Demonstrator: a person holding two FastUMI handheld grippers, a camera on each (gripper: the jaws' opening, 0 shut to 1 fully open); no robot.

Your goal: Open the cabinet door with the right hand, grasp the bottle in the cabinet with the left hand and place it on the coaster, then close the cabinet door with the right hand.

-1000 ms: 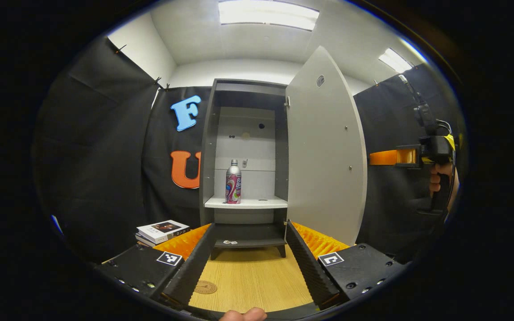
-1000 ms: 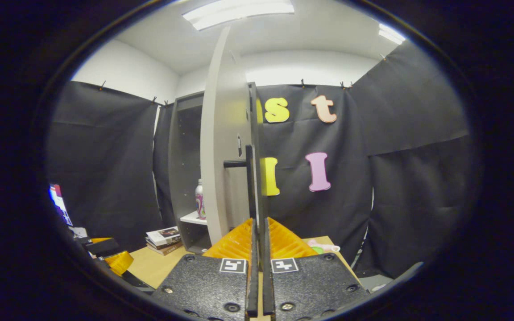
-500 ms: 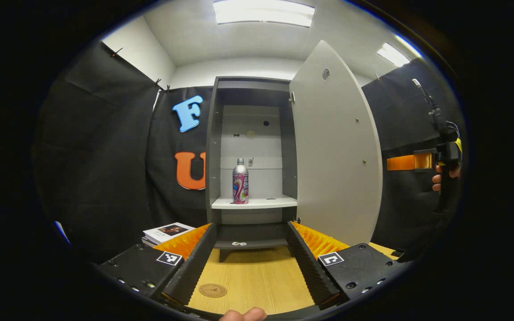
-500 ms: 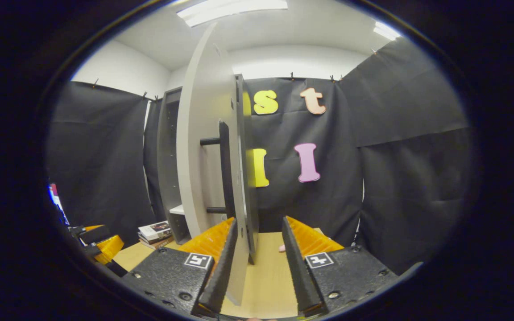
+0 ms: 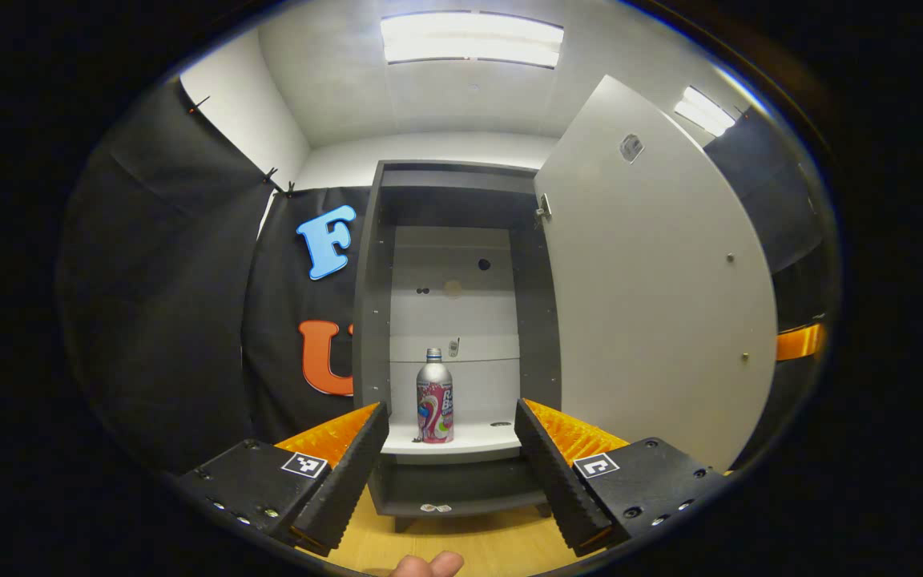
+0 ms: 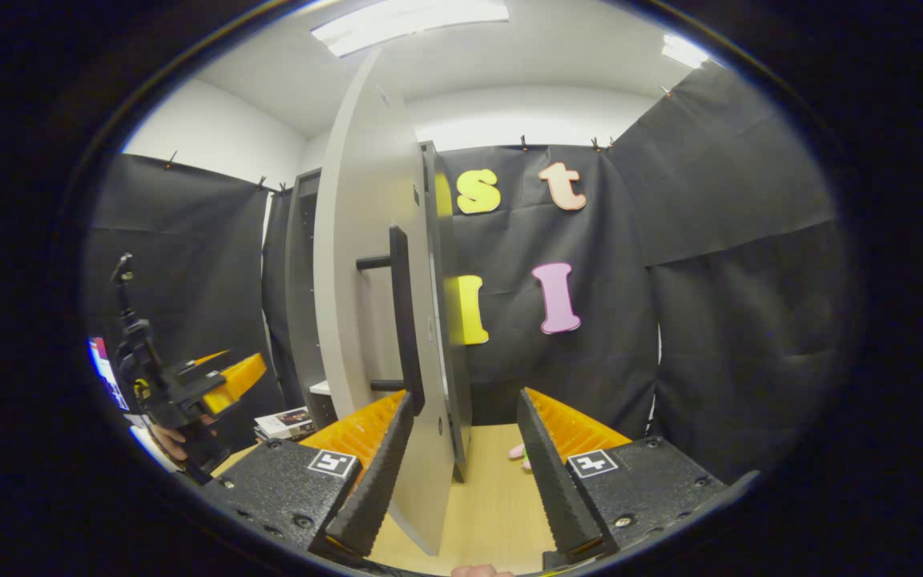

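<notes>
In the left gripper view we see the bottle (image 5: 435,398) standing upright, cap up, on the white shelf (image 5: 461,441) inside the open cabinet (image 5: 449,336), framed between the spread fingers of our left gripper (image 5: 452,457), which touch nothing. In the right gripper view our right gripper (image 6: 461,473) is spread too, its fingers apart from the cabinet door (image 6: 357,320), whose edge and handle (image 6: 399,320) stand between them; the left gripper (image 6: 189,385) hangs left of the cabinet.

A stack of books (image 6: 284,422) lay on the wooden counter (image 6: 493,497) just beside the cabinet's foot. A small pink thing (image 6: 517,453) sat farther back on the counter, too blurred to identify. Two ceiling lights (image 5: 471,38) glowed overhead. Black cloth (image 6: 718,304) hung along the walls.
</notes>
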